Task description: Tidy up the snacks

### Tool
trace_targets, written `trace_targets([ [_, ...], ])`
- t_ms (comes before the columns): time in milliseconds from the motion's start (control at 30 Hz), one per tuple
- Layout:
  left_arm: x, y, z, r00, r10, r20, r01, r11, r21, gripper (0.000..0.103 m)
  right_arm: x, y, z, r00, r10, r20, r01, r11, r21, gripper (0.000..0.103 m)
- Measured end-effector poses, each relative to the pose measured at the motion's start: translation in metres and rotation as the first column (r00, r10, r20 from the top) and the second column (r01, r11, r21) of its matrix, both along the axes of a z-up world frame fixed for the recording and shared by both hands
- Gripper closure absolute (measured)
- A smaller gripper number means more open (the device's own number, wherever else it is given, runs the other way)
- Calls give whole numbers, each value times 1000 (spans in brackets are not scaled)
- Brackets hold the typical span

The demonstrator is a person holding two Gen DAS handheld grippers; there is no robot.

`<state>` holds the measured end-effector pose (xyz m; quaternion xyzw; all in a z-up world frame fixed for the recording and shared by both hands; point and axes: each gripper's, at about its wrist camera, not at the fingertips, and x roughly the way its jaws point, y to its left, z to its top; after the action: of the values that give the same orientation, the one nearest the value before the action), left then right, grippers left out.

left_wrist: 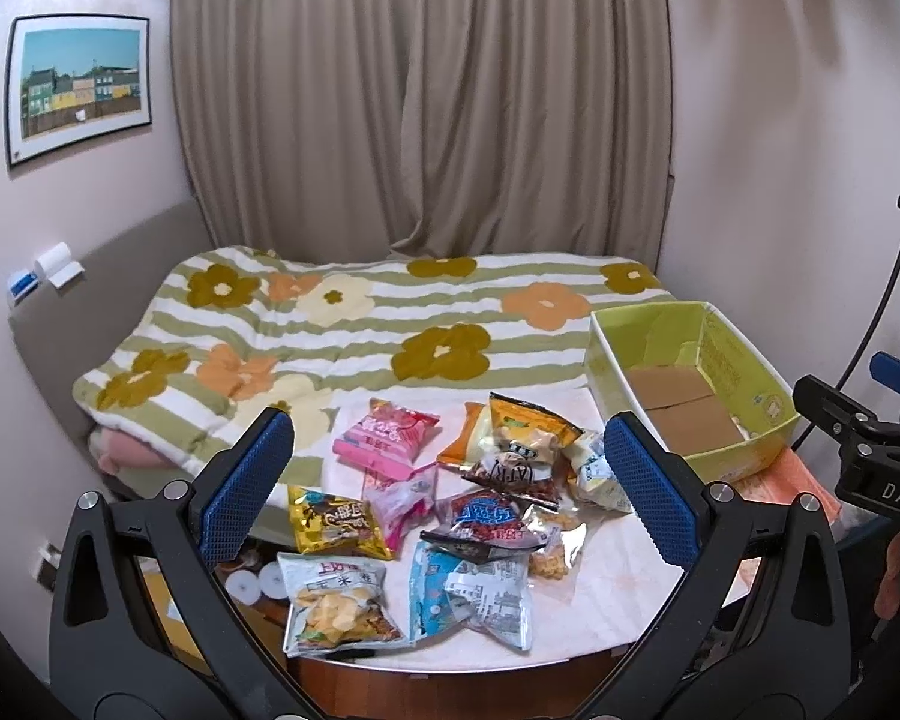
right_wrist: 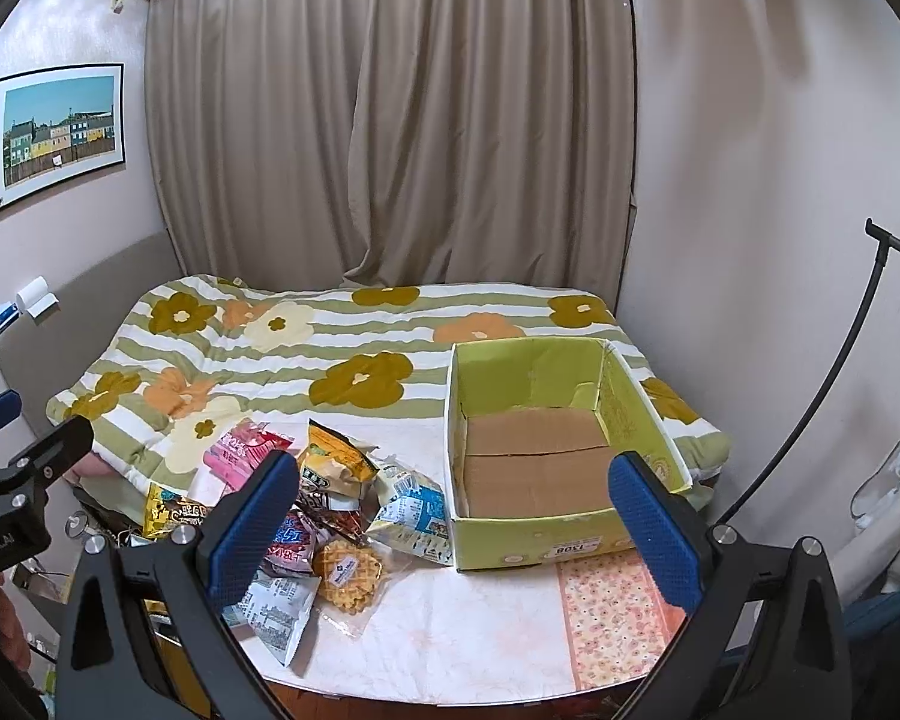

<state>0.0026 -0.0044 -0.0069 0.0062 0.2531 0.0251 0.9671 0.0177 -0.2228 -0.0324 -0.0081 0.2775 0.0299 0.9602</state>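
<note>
Several snack packets lie in a loose pile on the white table (left_wrist: pixel 606 594): a pink packet (left_wrist: pixel 385 437), an orange-yellow one (left_wrist: pixel 528 427), a gold one (left_wrist: pixel 333 521), a corn-chip bag (left_wrist: pixel 337 600) and a blue-white one (left_wrist: pixel 471 597). In the right wrist view I see the pile (right_wrist: pixel 306 516) and a waffle packet (right_wrist: pixel 349 571). An empty green cardboard box (left_wrist: pixel 690 387) (right_wrist: pixel 561 450) stands to the right of the pile. My left gripper (left_wrist: pixel 450 504) is open above the pile. My right gripper (right_wrist: pixel 453 525) is open before the box.
A bed with a flowered green-striped quilt (left_wrist: pixel 354 324) lies behind the table. A beige curtain (right_wrist: pixel 390 120) hangs at the back. A floral pink cloth (right_wrist: pixel 615 618) lies under the box's near side. A black stand (right_wrist: pixel 870 372) rises at the right.
</note>
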Motion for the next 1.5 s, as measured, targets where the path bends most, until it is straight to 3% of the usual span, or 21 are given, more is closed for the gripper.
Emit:
trace_targets([
  [1500,4,-7,11,1000,17,14,-17,1000,-13,0,0,-5,5,1000,-5,-4,5,999,38,0],
])
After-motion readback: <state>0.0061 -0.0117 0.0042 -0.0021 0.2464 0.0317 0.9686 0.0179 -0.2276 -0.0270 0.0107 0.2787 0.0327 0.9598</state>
